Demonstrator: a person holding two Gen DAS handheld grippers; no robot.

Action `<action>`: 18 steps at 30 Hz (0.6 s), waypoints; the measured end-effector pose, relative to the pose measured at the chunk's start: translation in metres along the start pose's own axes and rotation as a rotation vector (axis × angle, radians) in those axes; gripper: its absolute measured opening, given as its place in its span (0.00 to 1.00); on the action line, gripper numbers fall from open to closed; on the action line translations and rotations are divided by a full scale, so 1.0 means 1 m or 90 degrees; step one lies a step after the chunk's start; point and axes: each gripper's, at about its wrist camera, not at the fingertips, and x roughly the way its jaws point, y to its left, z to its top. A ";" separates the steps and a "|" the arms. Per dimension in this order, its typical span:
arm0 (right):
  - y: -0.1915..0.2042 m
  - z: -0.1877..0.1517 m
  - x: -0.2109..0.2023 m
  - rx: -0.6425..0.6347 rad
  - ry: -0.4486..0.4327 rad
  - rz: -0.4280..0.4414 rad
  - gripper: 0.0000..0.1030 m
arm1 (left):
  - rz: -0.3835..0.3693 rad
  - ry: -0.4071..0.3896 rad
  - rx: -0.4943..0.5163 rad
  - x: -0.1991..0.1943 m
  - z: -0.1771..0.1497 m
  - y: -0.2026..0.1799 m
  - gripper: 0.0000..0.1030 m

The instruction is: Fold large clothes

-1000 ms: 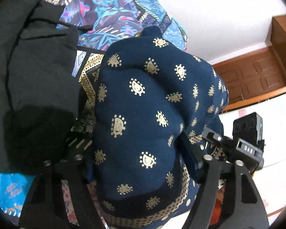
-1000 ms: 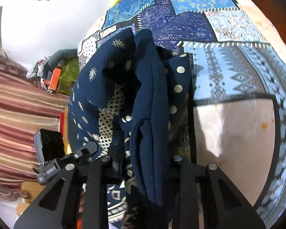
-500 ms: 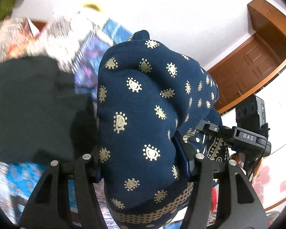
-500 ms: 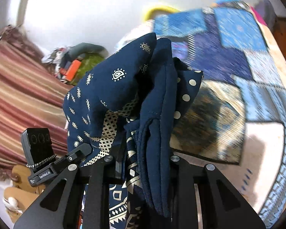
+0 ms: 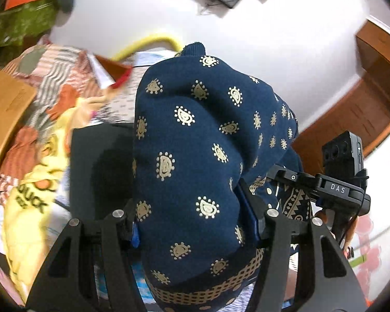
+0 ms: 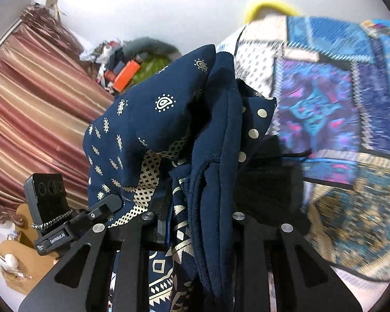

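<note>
Navy cloth (image 5: 195,156) with gold paisley fills my left wrist view, bunched thick between the fingers of my left tongs (image 5: 195,223), which are clamped on it. My right tongs (image 6: 195,223) pinch another fold of the same garment (image 6: 215,156), hems and dotted lining bulging up toward twelve o'clock. At two o'clock lies a blue patterned bedspread (image 6: 338,104), blurred. At nine o'clock in the left view sits what looks like a yellow printed shirt (image 5: 33,195).

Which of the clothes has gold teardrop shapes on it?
The navy blue garment, clamped in both the left gripper and the right gripper. The yellow shirt has black letters; the black cloth is plain.
</note>
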 end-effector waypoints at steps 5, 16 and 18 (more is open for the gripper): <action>-0.023 0.003 0.079 0.017 0.074 -0.030 0.21 | 0.030 0.053 -0.059 0.036 -0.009 0.072 0.59; -0.062 -0.020 0.078 -0.006 0.086 -0.142 0.42 | 0.164 0.051 0.043 0.047 -0.033 0.056 0.70; -0.055 -0.027 0.062 -0.033 0.077 -0.170 0.43 | 0.192 0.041 0.062 0.041 -0.041 0.046 0.72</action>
